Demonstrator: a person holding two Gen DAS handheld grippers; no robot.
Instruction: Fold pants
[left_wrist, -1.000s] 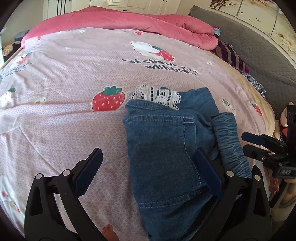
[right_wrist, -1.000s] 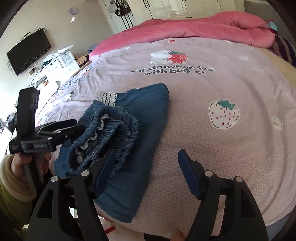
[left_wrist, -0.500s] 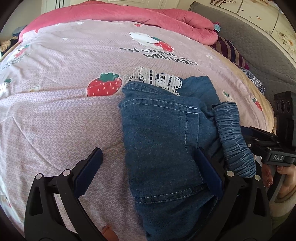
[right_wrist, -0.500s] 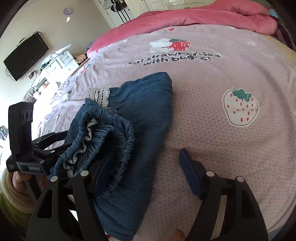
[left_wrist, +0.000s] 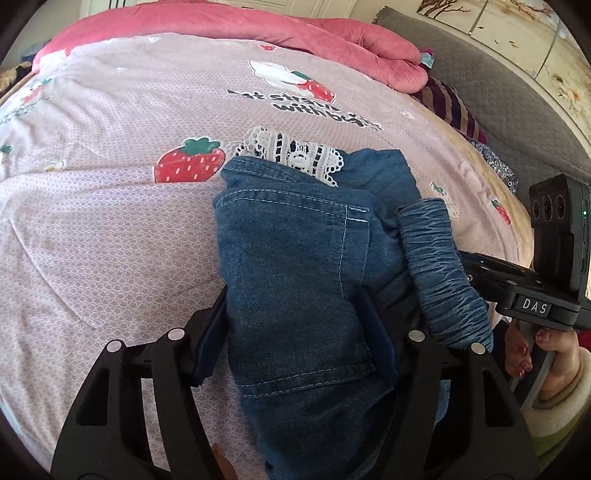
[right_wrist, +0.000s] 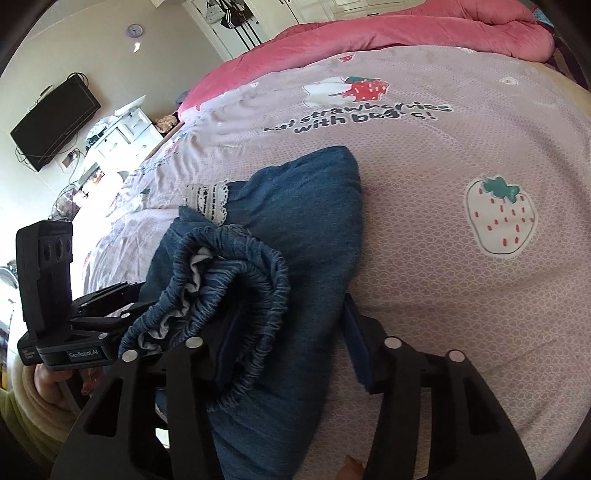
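- The left gripper (left_wrist: 295, 332) is closing its jaws around the near edge of the folded denim pants (left_wrist: 295, 266); both dark-blue pads sit against the cloth on either side, pinching a stitched pocket panel.
- The right gripper (right_wrist: 288, 347) is also closing, its left pad pressed into the gathered elastic waistband (right_wrist: 255, 280) and the right pad at the pants' outer edge.
- The pants lie just ahead of both grippers on the pink strawberry-print quilt (left_wrist: 110, 229): blue denim, folded into a thick bundle, white lace trim (left_wrist: 291, 151) poking out at the far end.
- Readable writing: "DAS" on the right gripper's body in the left view, "GenRobot.AI" on the left one in the right view, "with" on the quilt.
- Compared with a second ago, both pairs of jaws stand narrower, now hugging the denim instead of straddling it loosely.
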